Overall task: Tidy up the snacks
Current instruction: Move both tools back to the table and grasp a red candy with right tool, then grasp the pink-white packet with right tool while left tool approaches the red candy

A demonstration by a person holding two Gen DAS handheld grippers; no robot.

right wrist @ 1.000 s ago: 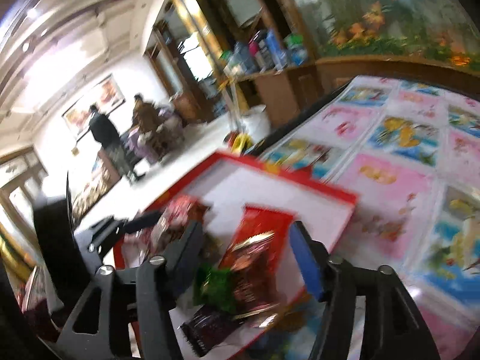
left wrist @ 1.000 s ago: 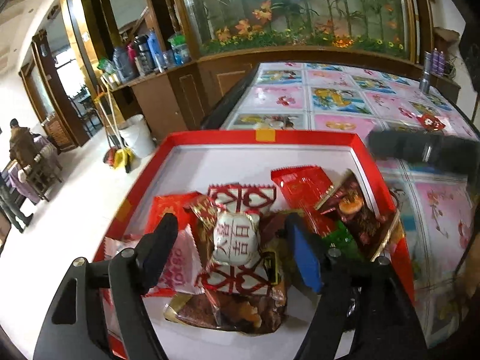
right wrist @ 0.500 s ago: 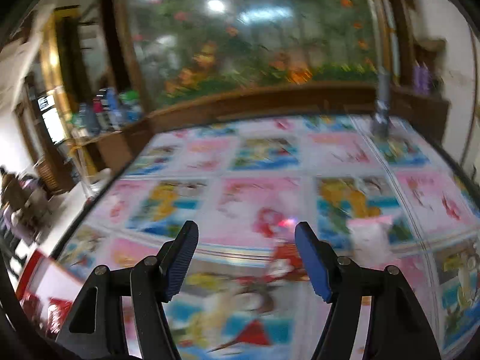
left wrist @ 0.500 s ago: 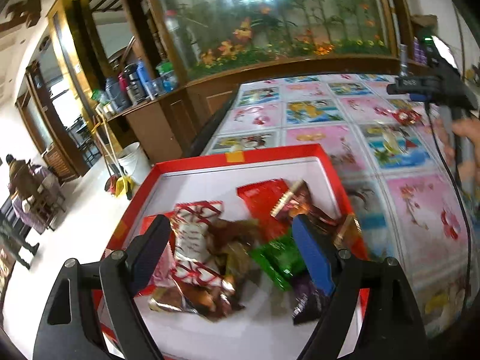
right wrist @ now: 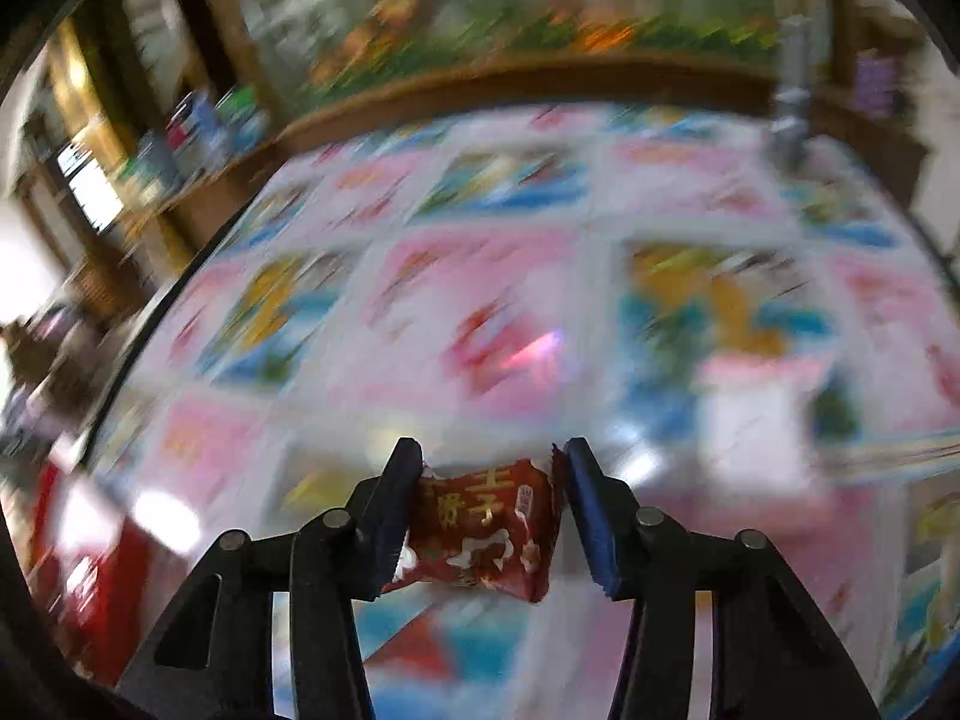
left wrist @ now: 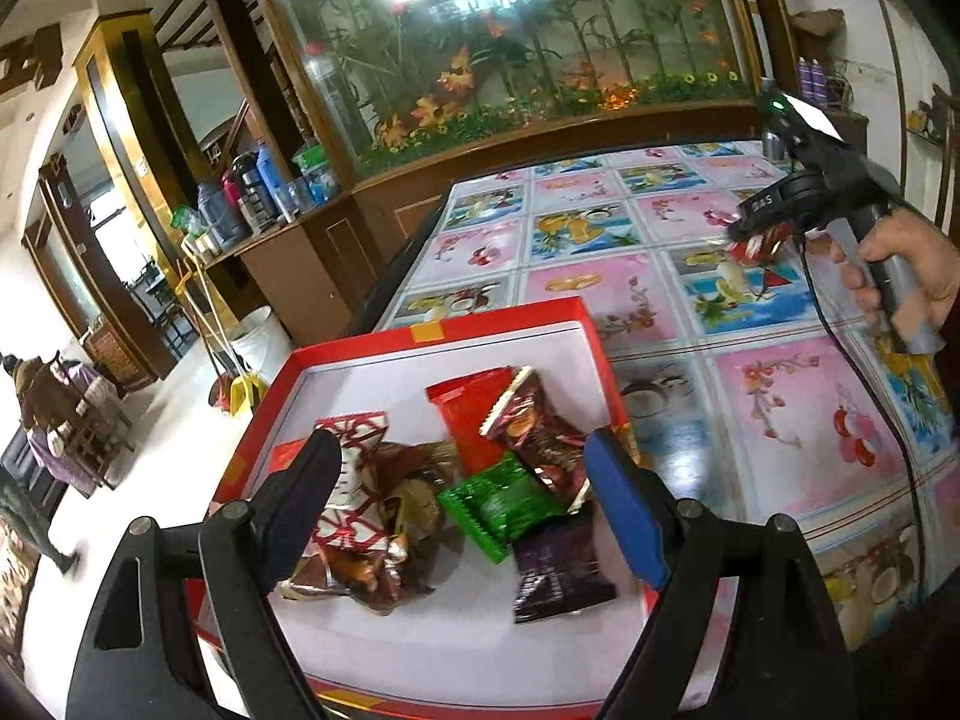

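A red tray (left wrist: pixel 600 354) with a white floor holds several snack packets, among them a green one (left wrist: pixel 498 504), a red one (left wrist: pixel 468 414) and a dark one (left wrist: pixel 558 576). My left gripper (left wrist: pixel 462 498) is open and empty, hovering over the tray's near half. My right gripper (right wrist: pixel 489 507) is shut on a small red snack packet (right wrist: pixel 480 528) with gold characters, held above the patterned tabletop. In the left wrist view it (left wrist: pixel 756 240) is far right of the tray. The right wrist view is blurred.
The table (left wrist: pixel 600 288) has a pink and blue picture-tile cover. A white and pink packet (right wrist: pixel 750 408) lies on it to the right. A wooden cabinet with a flower display (left wrist: pixel 510 60) stands behind the table. The table's left edge drops to the floor.
My right gripper has swung away from the tray, out over the table, and closed on the red packet. My left gripper has risen and drawn back over the tray.
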